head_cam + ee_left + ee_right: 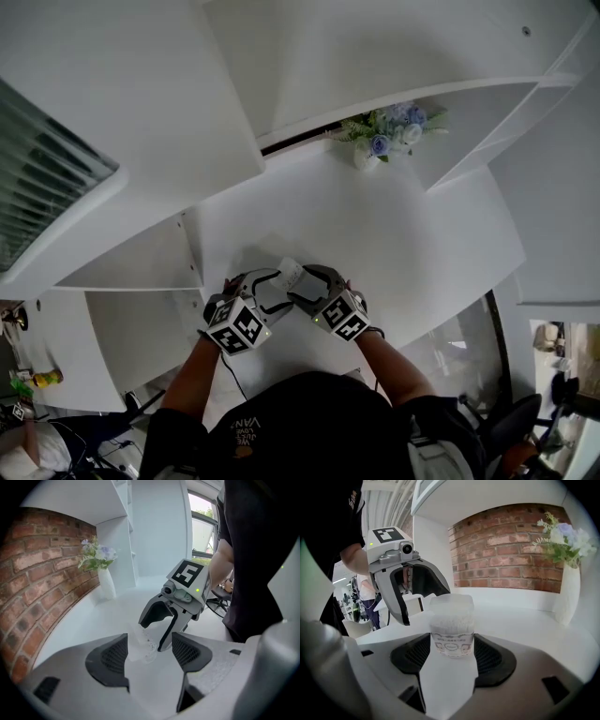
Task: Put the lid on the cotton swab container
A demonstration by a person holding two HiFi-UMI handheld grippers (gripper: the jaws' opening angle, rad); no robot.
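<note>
One cotton swab container (451, 625) clamped in right tongs (452, 651); left tongs (150, 646) parted, alongside.

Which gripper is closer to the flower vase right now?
Right. The right gripper, shut on the container, is well short of the vase, on the person's side of it. The open left gripper sits farther left, on the container's other side.

Office-like room: white shelves (141, 141), brick wall (501, 550), flower vase (364, 155), swivel chair (221, 597)
</note>
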